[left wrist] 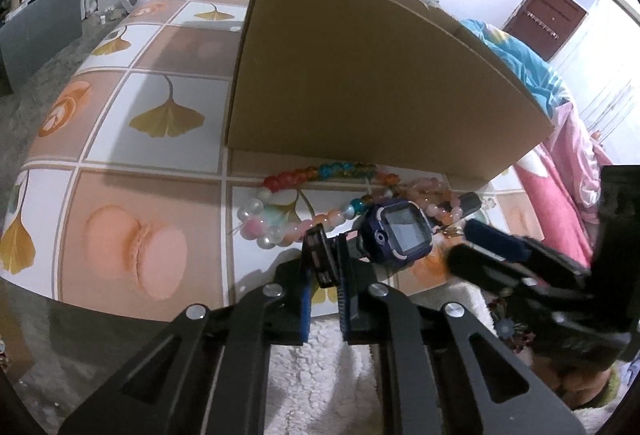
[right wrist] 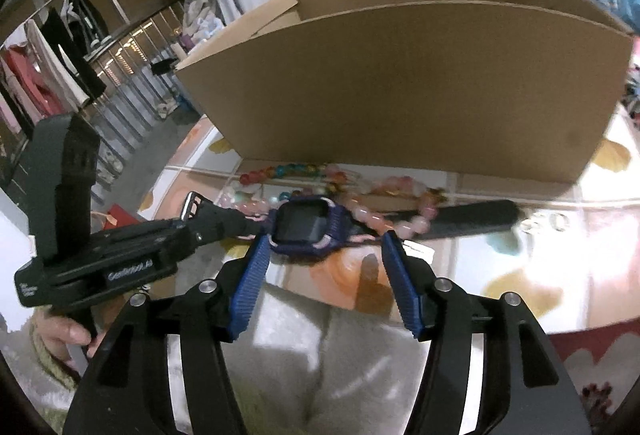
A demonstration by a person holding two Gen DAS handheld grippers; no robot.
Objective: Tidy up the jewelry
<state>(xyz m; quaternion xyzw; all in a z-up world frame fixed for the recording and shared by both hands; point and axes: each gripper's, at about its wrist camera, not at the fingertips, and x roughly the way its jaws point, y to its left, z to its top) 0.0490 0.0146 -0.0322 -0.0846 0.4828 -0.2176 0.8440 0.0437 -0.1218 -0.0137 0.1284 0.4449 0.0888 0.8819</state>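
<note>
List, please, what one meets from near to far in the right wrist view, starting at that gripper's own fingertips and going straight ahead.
right gripper → purple smartwatch → bead bracelets → cardboard box

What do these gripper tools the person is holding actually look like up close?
Both are black metal linkages with triangular cut-outs and round silver bolts at the joints. Each ends in two fingers lined with ribbed blue pads. The left gripper, seen from the right wrist view, has a blocky black body with small white lettering on its side and an upright black post. The right gripper looks the same in build. No cables show.
</note>
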